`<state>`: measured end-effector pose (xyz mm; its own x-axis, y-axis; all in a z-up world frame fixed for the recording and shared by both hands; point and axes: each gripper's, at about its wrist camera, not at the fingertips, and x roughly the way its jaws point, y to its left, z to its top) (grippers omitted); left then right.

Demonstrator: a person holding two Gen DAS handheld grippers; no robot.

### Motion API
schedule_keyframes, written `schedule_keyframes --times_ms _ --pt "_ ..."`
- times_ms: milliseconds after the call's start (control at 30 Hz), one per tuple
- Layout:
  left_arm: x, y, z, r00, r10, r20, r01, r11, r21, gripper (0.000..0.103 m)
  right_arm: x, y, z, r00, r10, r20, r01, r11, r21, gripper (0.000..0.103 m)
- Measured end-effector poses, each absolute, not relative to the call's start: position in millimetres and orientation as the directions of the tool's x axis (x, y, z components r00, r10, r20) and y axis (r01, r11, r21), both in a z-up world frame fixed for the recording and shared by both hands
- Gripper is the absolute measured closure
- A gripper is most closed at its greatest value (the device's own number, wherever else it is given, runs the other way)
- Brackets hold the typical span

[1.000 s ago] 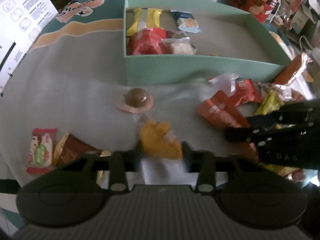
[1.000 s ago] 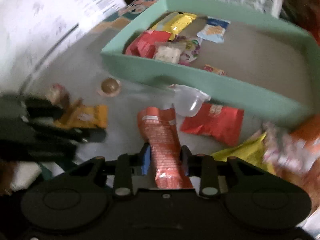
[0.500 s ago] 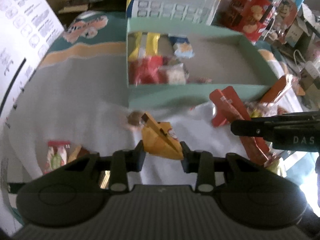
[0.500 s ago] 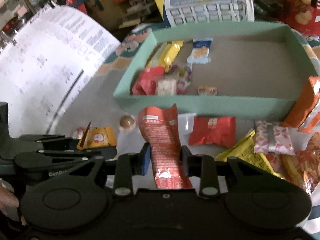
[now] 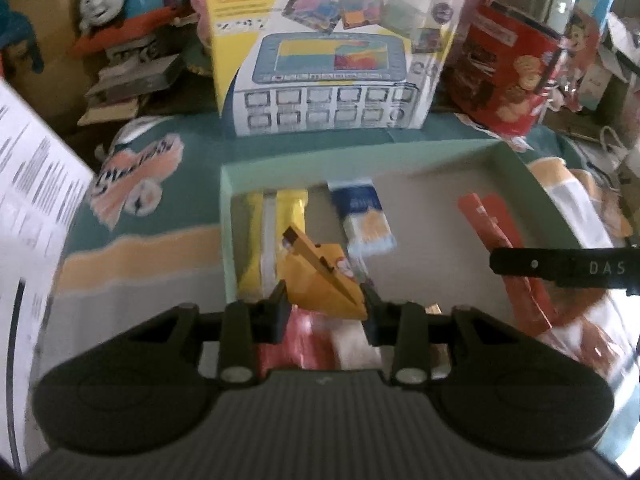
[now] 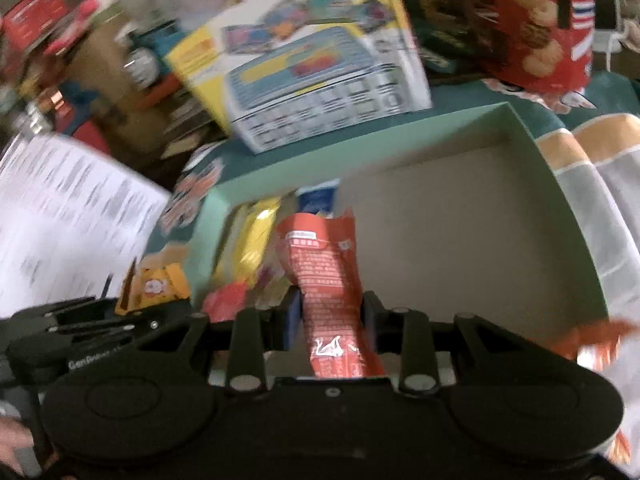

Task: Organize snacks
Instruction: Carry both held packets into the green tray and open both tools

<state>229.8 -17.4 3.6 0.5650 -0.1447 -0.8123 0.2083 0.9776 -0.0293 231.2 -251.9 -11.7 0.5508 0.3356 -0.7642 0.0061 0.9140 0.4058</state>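
The mint-green box (image 5: 360, 160) lies open on the table, yellow bars (image 5: 280, 216) and a blue-white packet (image 5: 366, 220) along its far left. Above its near left corner the left gripper (image 5: 324, 312) pinches an orange snack packet (image 5: 320, 280). Beside it, the right gripper (image 6: 328, 316) clamps a red snack packet (image 6: 324, 264) over the box; motion blur smears the snacks beneath.

snack packets in the tray's (image 5: 226, 216) left end, toy box (image 5: 328, 60) behind it, biscuit tin (image 5: 508, 68) right of that
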Motion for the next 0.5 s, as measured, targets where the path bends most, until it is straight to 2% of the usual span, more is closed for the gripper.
schedule_keyframes --times_ms 200,400,467,500 --pt "293.4 -29.9 -25.0 0.535 -0.122 -0.836 0.194 0.981 -0.019 0.068 290.2 -253.1 -43.1 0.533 0.309 -0.788 0.108 0.898 0.426 0.071" --pt "330.3 -35.5 -47.3 0.513 -0.114 -0.851 0.183 0.983 -0.022 0.067 326.5 -243.8 -66.3 0.519 0.31 -0.796 0.125 0.894 0.43 0.07" --pt "338.8 -36.3 -49.5 0.517 -0.094 -0.851 0.161 0.987 -0.011 0.052 336.8 -238.9 -68.9 0.518 0.318 -0.794 0.112 0.895 0.431 0.065" --pt "342.0 -36.4 -49.4 0.519 -0.074 -0.852 0.143 0.99 0.002 0.028 339.7 -238.3 -68.6 0.517 0.321 -0.794 0.106 0.896 0.431 0.054"
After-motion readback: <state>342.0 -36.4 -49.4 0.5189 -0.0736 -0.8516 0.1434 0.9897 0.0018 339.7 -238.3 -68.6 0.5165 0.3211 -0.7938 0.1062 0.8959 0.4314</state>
